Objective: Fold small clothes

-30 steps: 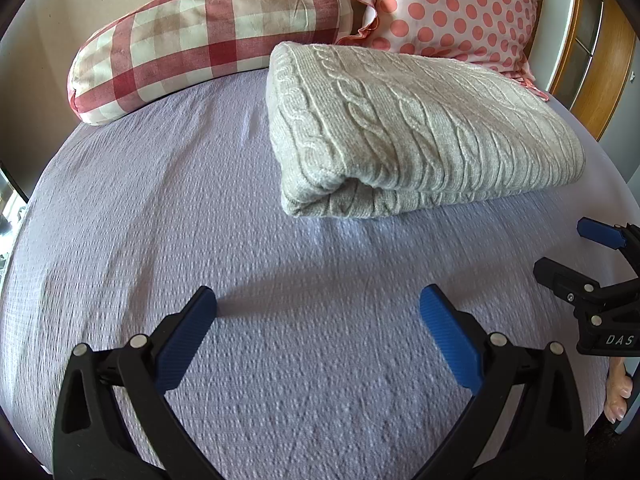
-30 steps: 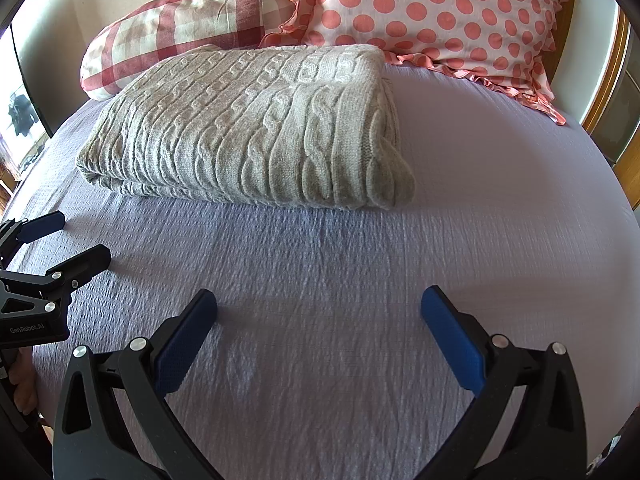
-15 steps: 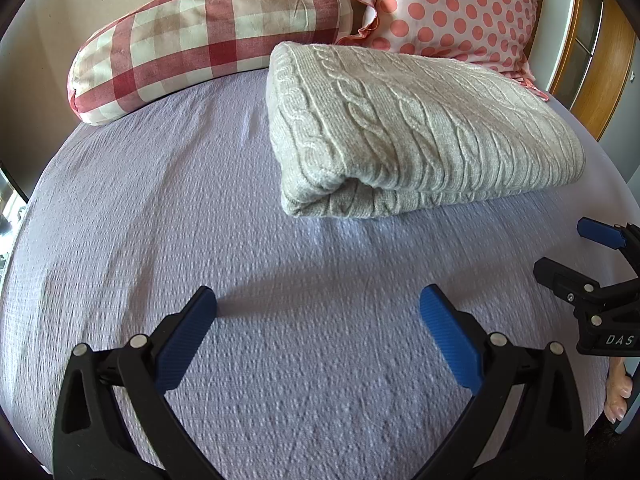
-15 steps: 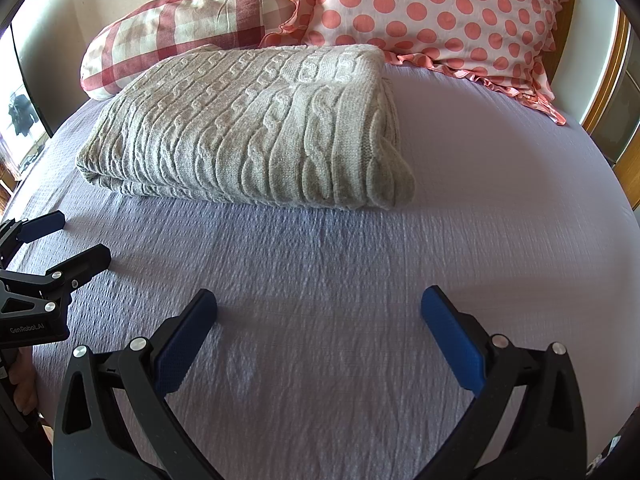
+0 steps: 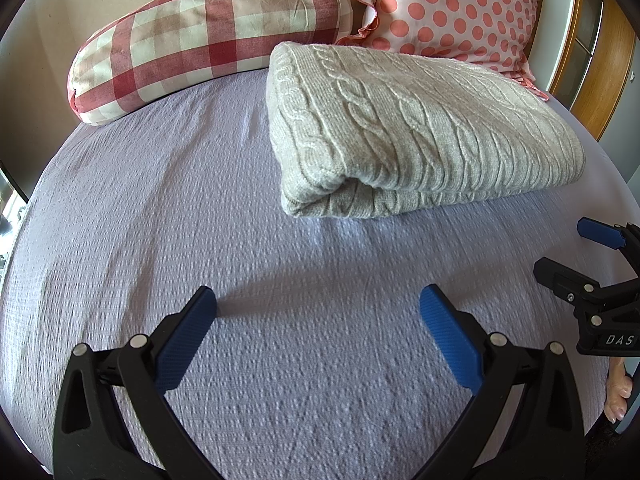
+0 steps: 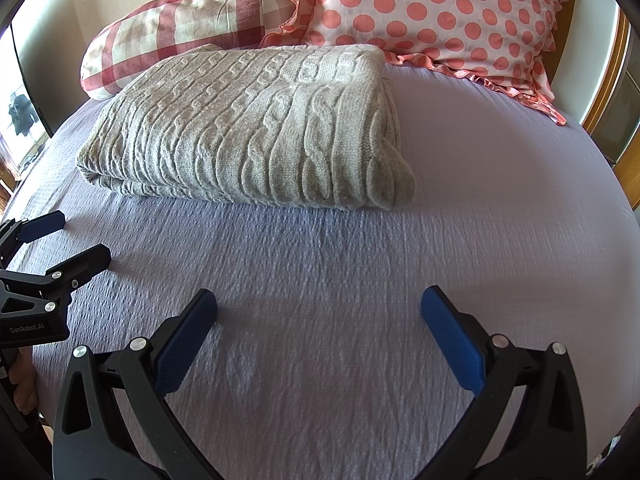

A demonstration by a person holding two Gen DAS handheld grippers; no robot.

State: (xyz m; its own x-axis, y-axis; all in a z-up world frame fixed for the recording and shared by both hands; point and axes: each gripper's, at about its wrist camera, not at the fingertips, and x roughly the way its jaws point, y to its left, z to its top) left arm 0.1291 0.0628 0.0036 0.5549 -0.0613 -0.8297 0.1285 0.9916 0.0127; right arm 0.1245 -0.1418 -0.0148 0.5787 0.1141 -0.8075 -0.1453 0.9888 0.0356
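Folded sweater (image 5: 416,128) beyond left tool (image 5: 318,308), apart

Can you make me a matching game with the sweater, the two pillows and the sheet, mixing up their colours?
Things:
1. sweater
2. left pillow
3. right pillow
4. sheet

Colours:
A. pink with coral dots
B. lilac
C. grey cable knit
D. red and cream checks

Pairs: 1-C, 2-D, 3-A, 4-B
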